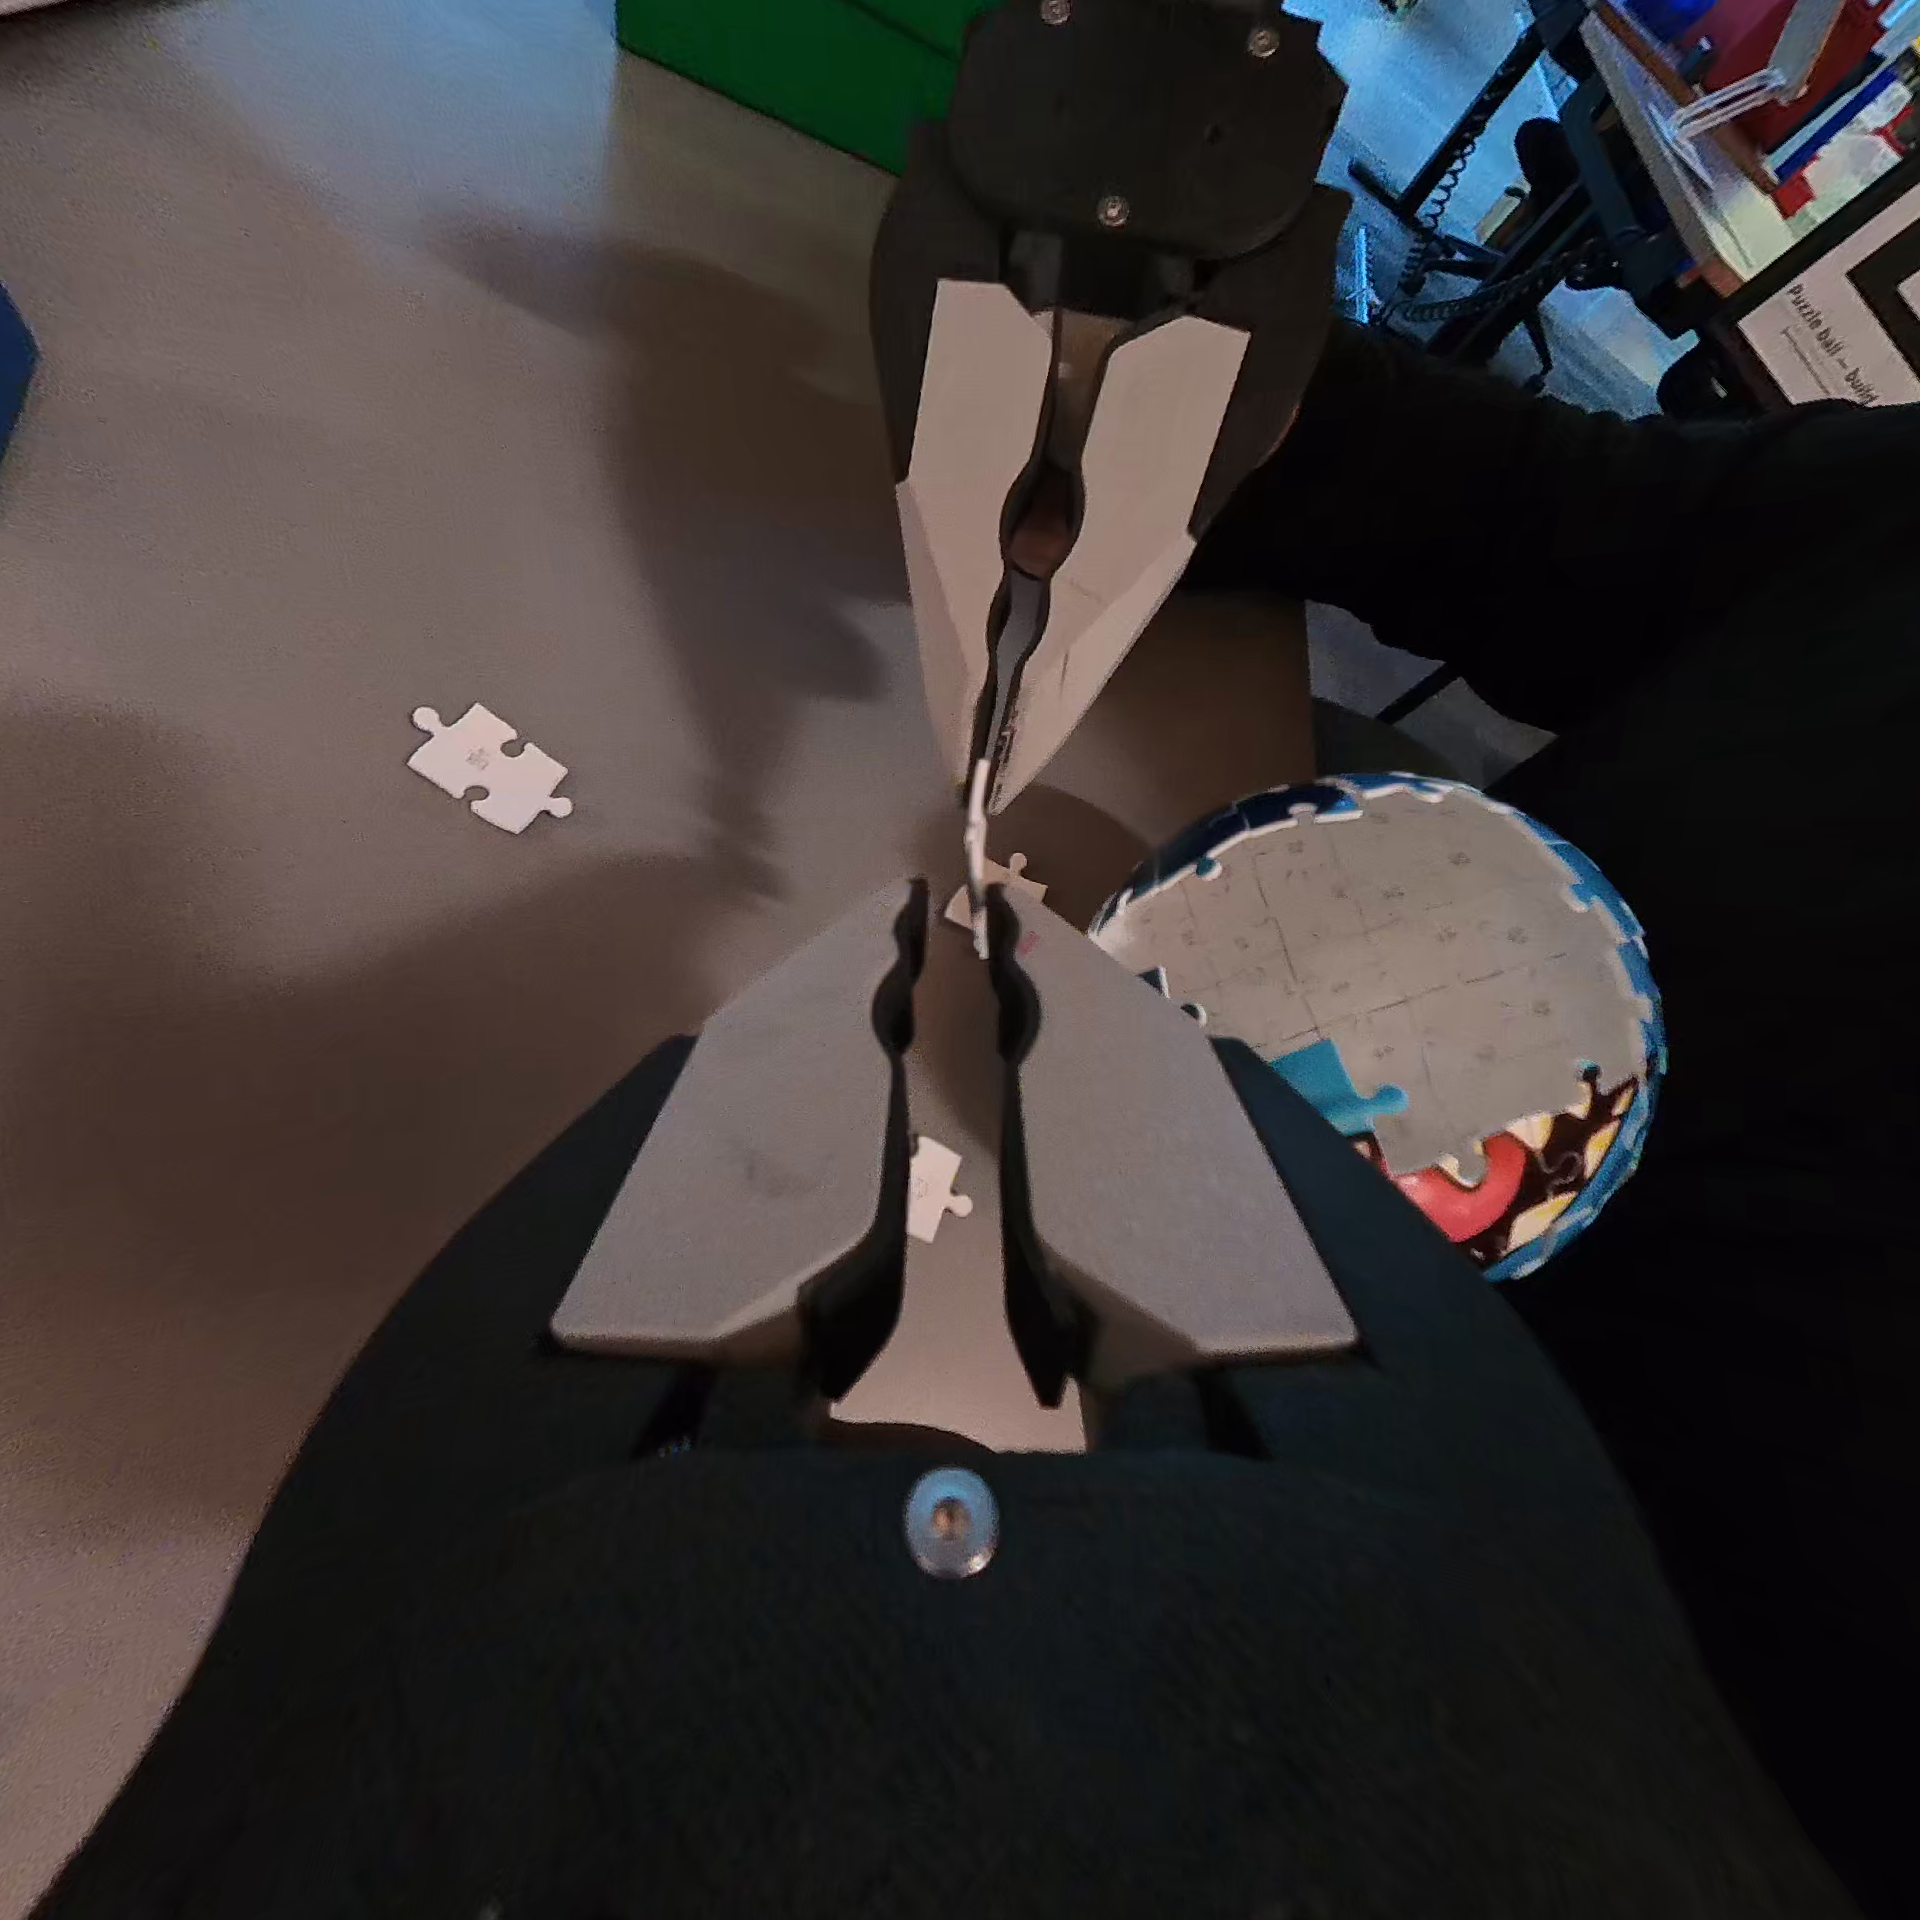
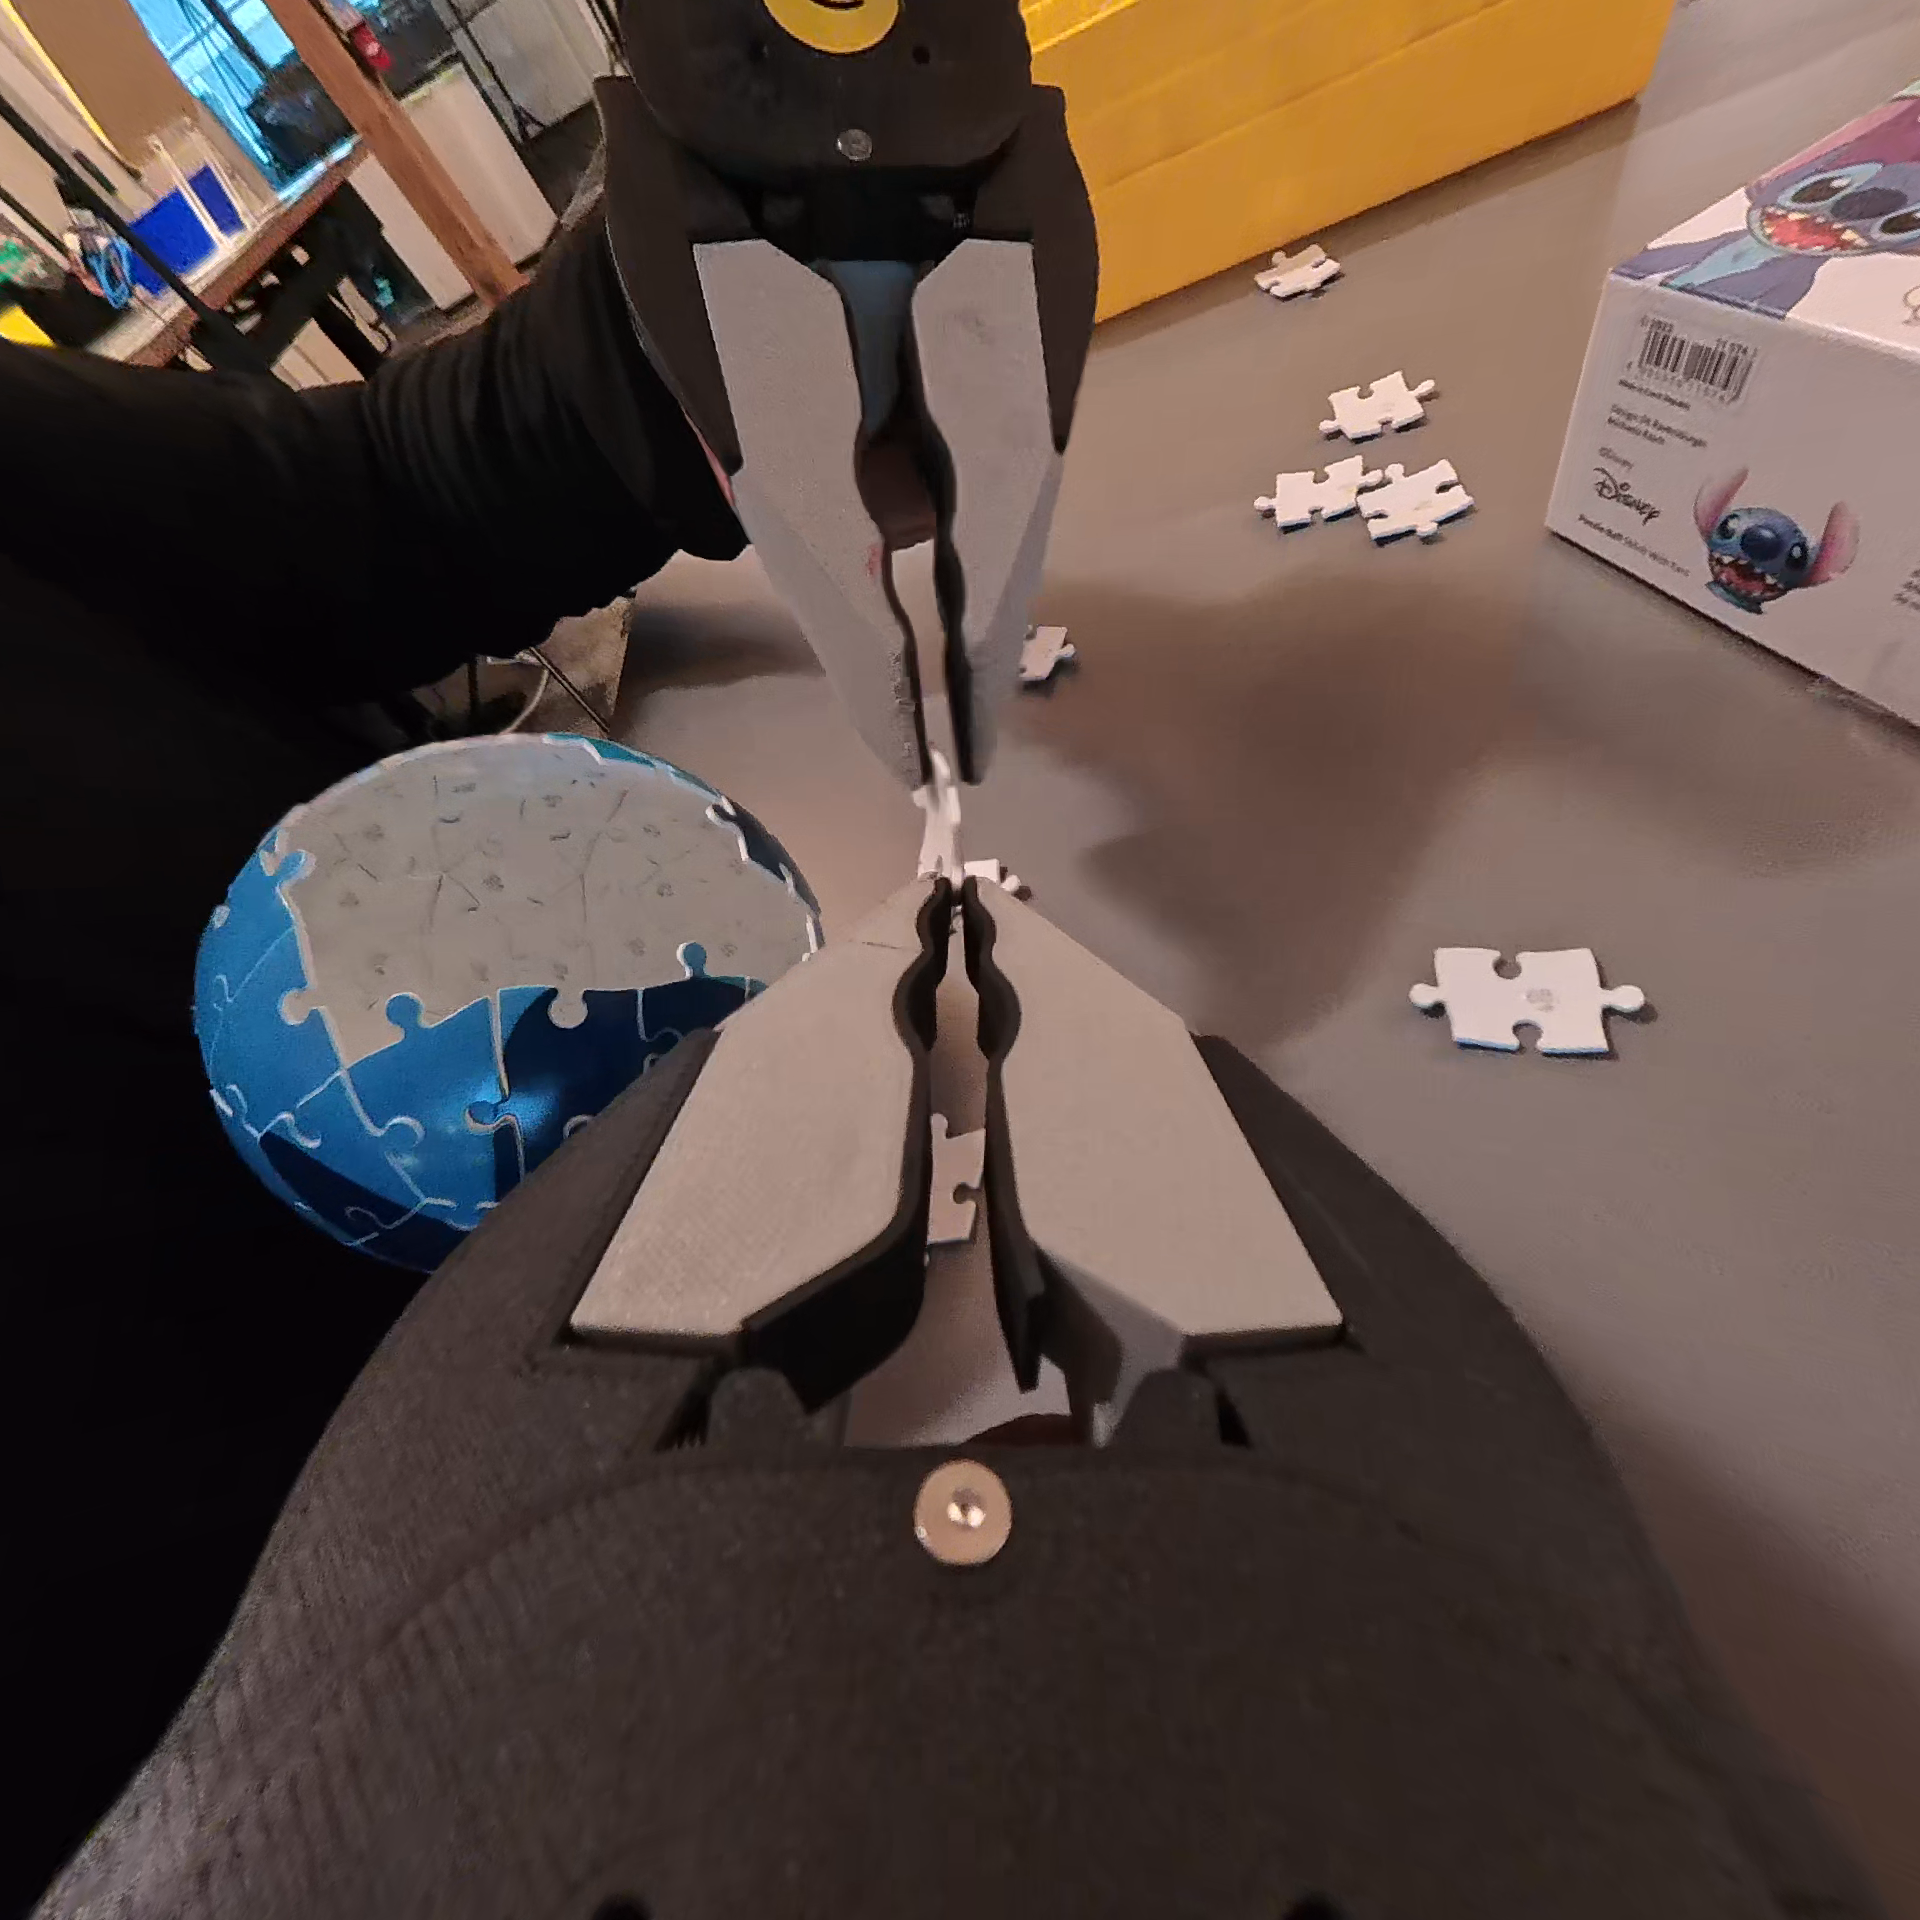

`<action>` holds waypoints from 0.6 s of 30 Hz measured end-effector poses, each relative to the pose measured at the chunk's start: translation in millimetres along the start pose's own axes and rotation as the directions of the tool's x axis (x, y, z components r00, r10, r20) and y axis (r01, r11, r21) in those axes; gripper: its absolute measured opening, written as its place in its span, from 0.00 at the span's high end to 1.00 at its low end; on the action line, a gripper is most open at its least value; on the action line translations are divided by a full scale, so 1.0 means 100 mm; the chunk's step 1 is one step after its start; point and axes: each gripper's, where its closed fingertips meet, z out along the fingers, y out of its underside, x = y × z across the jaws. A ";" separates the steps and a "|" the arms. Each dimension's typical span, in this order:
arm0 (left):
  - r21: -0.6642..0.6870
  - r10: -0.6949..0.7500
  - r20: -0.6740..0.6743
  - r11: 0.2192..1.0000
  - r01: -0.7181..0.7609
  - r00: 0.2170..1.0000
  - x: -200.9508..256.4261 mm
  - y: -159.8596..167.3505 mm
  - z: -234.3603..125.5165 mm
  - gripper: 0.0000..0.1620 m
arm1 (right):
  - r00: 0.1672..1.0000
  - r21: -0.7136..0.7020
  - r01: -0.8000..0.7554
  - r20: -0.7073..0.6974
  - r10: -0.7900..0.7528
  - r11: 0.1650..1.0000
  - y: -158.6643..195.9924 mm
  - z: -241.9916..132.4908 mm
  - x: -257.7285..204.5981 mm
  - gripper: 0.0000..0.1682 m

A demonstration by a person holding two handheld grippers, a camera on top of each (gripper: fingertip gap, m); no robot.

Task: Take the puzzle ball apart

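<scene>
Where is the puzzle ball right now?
The puzzle ball sits on the grey table, at the right of the left wrist view and the left of the right wrist view, beside the two tongs' meeting tips and the person's black sleeve.

My jaws are matt grey plastic with a fine rough grain, set in coarse black housings fixed with shiny metal screws [image 2: 961, 1524]. The puzzle ball [image 2: 499, 997] looks like glossy blue plastic outside, dull white inside. The table [image 2: 1558, 1195] is smooth, matt grey. The box [image 2: 1745, 499] is printed cardboard.
</scene>
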 end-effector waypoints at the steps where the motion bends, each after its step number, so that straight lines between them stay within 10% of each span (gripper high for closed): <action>1: -0.001 0.003 -0.009 1.000 -0.003 1.000 0.02 0.00 0.01 1.00 | 1.000 0.004 -0.005 0.002 0.005 1.000 0.00 -0.01 0.00 1.00; 18: 0.002 -0.086 -0.020 0.996 0.086 0.996 -0.05 0.00 0.02 1.00 | 0.999 -0.003 -0.039 0.026 0.039 0.999 0.04 -0.08 0.05 0.95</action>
